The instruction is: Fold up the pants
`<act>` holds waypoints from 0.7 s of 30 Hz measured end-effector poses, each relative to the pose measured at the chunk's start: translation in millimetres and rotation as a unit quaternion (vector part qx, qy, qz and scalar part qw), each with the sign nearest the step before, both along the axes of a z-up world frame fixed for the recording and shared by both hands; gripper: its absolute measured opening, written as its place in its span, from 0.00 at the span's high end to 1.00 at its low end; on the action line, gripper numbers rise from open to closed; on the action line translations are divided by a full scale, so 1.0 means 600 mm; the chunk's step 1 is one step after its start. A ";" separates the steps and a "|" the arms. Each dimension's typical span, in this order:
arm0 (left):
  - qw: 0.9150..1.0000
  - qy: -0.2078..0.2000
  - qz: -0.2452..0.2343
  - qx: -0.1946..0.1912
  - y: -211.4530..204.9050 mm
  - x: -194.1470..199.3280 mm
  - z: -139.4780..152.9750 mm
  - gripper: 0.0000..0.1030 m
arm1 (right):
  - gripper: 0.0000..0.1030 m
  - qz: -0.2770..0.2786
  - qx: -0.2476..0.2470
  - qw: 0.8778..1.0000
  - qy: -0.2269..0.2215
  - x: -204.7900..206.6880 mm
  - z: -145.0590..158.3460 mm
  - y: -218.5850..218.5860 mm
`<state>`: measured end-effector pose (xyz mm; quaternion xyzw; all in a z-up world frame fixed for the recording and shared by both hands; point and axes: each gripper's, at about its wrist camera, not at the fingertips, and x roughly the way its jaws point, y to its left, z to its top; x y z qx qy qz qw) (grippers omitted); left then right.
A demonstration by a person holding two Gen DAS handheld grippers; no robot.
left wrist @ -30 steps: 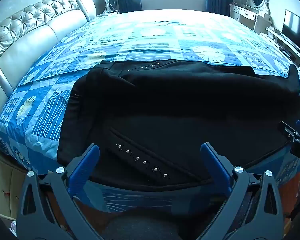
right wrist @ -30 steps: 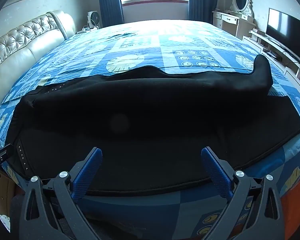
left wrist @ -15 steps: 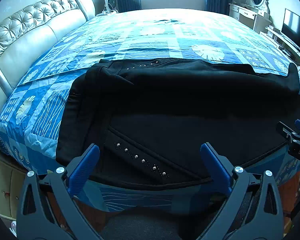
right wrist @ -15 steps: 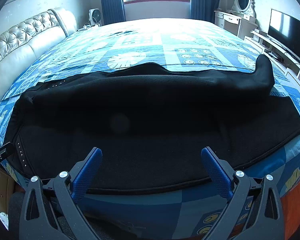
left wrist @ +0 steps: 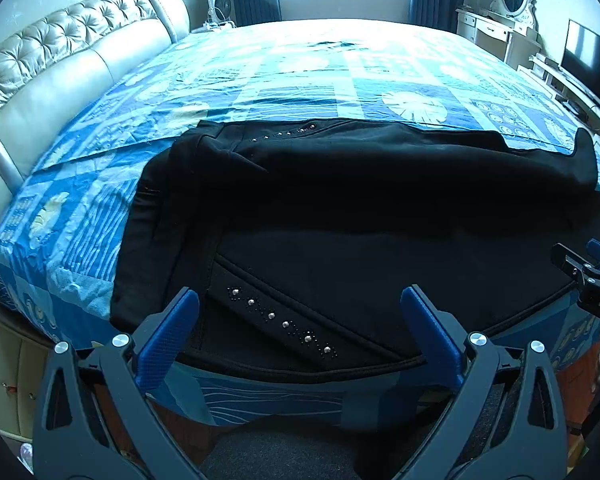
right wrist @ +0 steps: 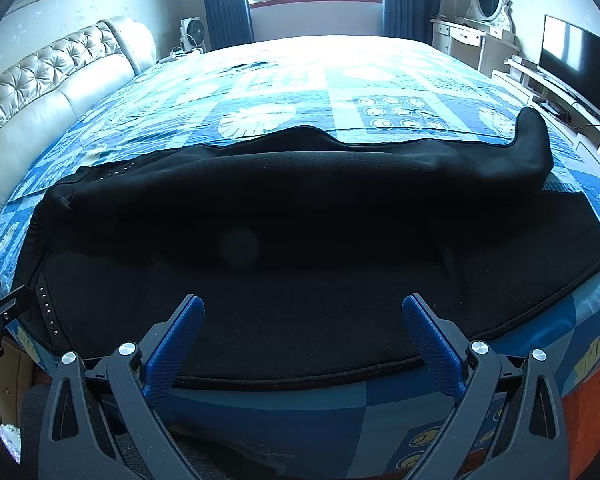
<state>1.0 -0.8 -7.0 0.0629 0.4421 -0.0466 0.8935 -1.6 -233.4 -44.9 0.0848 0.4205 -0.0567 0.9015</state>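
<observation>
Matte black studded pants [left wrist: 340,216], patchwork quilt [left wrist: 300,80]

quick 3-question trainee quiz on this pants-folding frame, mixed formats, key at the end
1. True or false: the left hand-held gripper is shut on the black pants.
2. The row of metal studs near the bed's edge lies closest to which gripper? A) left B) right
3. Fill in: the pants lie on a ____ patterned bedspread.

Key: 1 false, its jaws stand wide open and hold nothing; 2 A; 3 blue.
</observation>
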 end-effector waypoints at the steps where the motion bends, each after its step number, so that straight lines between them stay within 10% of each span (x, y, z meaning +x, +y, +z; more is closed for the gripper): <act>1: 1.000 0.006 -0.003 -0.007 0.002 0.003 -0.001 0.02 | 0.04 0.005 0.005 1.000 0.001 0.001 0.001 -0.001; 14: 0.983 0.072 -0.037 -0.167 0.200 0.181 0.034 0.02 | 0.04 0.140 0.147 0.978 -0.041 0.148 0.075 -0.078; 21: 0.971 0.112 -0.022 -0.211 0.302 0.372 -0.006 0.02 | 0.04 0.195 0.140 0.970 0.035 0.337 0.044 -0.125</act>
